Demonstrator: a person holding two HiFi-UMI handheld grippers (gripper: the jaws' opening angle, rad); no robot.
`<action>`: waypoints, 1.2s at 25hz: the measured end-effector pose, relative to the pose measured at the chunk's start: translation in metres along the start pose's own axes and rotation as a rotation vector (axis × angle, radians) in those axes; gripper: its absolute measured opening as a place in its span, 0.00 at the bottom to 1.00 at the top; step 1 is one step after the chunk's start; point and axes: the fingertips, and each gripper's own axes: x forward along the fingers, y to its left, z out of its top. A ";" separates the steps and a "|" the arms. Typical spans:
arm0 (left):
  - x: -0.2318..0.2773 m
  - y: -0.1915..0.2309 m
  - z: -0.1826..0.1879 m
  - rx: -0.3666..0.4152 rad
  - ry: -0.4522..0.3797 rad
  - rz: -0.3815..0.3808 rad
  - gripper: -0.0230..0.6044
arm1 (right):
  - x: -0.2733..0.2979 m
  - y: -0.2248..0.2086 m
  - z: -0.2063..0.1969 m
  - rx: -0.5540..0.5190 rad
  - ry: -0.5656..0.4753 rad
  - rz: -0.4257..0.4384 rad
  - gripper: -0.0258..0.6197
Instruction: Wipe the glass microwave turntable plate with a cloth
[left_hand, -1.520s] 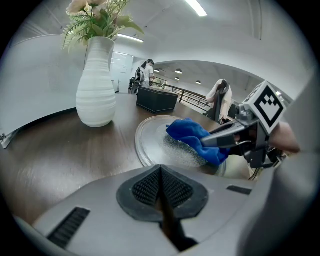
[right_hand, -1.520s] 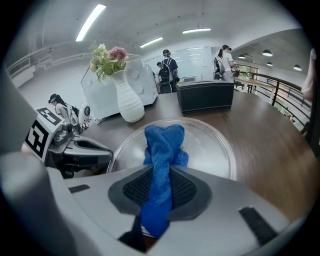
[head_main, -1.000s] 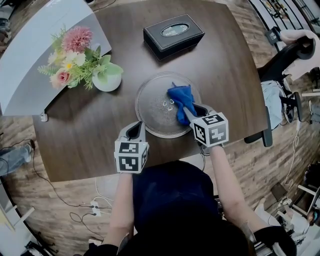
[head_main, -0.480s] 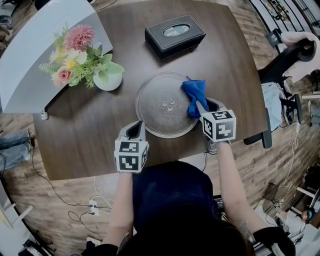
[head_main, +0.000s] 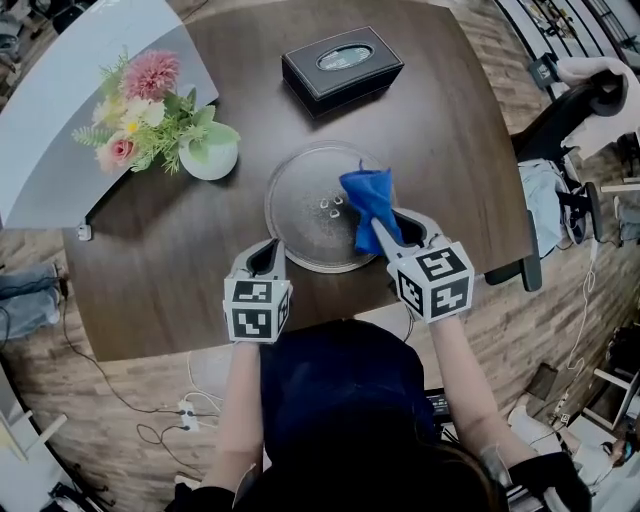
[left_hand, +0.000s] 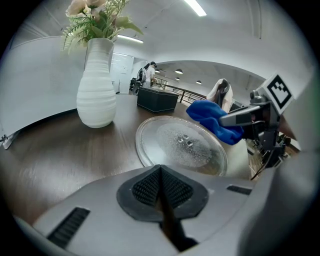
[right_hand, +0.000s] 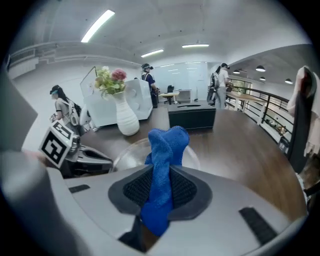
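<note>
I am mid-wipe. My right tongs (head_main: 383, 232) pinch the blue cloth (head_main: 366, 198), whose loose end lies on the right half of the glass turntable plate (head_main: 300, 218). My left tongs (head_main: 265, 257) are pressed together on nothing, just beside the plate's near left rim. The plate lies flat at the middle of the dark tabletop (head_main: 140, 280). It is clear and speckled, with small raised lugs at its centre. Next, I judge, the cloth must sweep left across the uncovered half.
</note>
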 end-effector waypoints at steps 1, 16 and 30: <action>0.000 0.000 0.000 0.002 0.000 0.000 0.04 | 0.001 0.017 0.000 -0.011 -0.001 0.038 0.15; -0.001 -0.002 0.000 0.010 -0.004 0.002 0.04 | 0.045 0.137 -0.057 -0.089 0.129 0.263 0.15; -0.001 -0.002 0.001 0.018 -0.004 -0.004 0.04 | 0.044 0.119 -0.064 -0.069 0.128 0.246 0.15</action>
